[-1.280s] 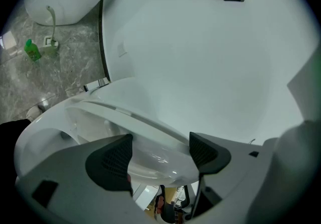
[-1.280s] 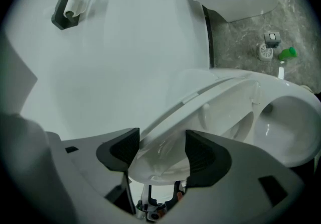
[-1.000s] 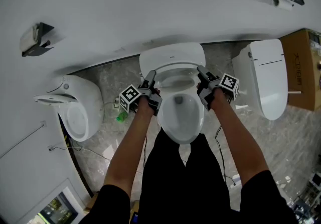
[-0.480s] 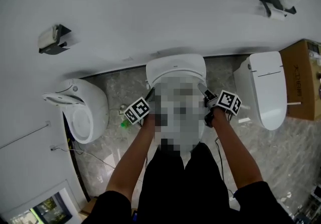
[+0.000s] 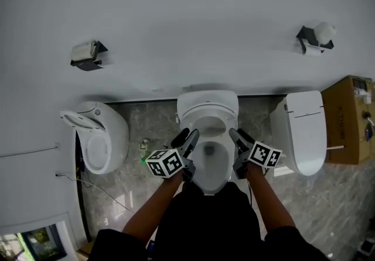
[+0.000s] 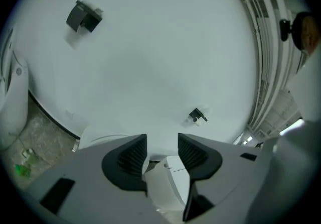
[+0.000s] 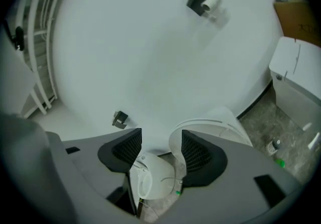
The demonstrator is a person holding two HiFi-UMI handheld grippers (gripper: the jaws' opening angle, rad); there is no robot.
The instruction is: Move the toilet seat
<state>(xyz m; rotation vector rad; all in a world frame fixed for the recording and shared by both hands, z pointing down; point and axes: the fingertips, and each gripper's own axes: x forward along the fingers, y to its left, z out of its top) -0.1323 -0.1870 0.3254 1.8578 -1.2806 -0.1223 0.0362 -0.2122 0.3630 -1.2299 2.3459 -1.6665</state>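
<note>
The white toilet (image 5: 208, 105) stands against the wall in the middle of the head view, its lid upright. The seat ring (image 5: 212, 126) appears tipped up toward the lid, with the bowl (image 5: 210, 163) showing below. My left gripper (image 5: 187, 136) hovers over the bowl's left side; its jaws have just been closing, and nothing is between them. In the left gripper view, the left gripper (image 6: 163, 150) shows only wall through its gap. My right gripper (image 5: 237, 134) hangs over the bowl's right side. In its own view the right gripper (image 7: 161, 150) is open and empty.
A second toilet (image 5: 96, 137) is at the left and a third (image 5: 304, 131) at the right. Paper holders (image 5: 88, 55) (image 5: 313, 37) hang on the wall. A cardboard box (image 5: 351, 113) is at the far right. A small green object (image 5: 143, 159) and cables lie on the marble floor.
Both grippers have risen from beside the seat's edges and now hang free above the bowl. The seat ring has gone from lying flat to tipped up. The head view has pulled back.
</note>
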